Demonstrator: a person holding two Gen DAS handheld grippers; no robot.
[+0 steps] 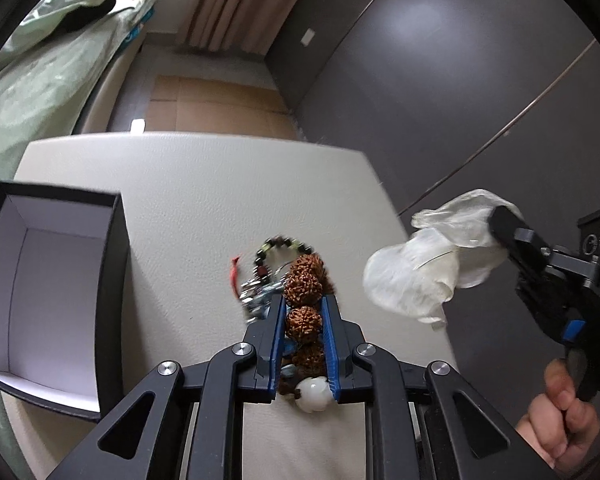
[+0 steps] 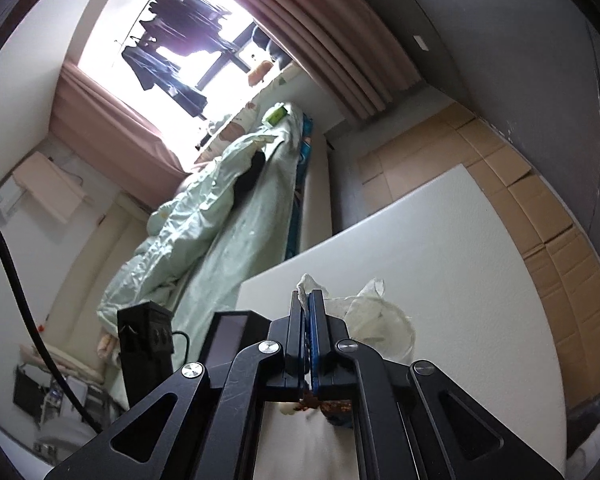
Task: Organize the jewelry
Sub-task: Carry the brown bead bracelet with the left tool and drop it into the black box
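left gripper jaws pinch bead bracelet | right gripper pinches pouch | white table

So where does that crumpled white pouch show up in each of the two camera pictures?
Left wrist view: the white pouch hangs at right, off the table's edge, pinched by the right gripper.
Right wrist view: the pouch bulges at centre, just past the closed fingertips.
Shared landmark: the white table.
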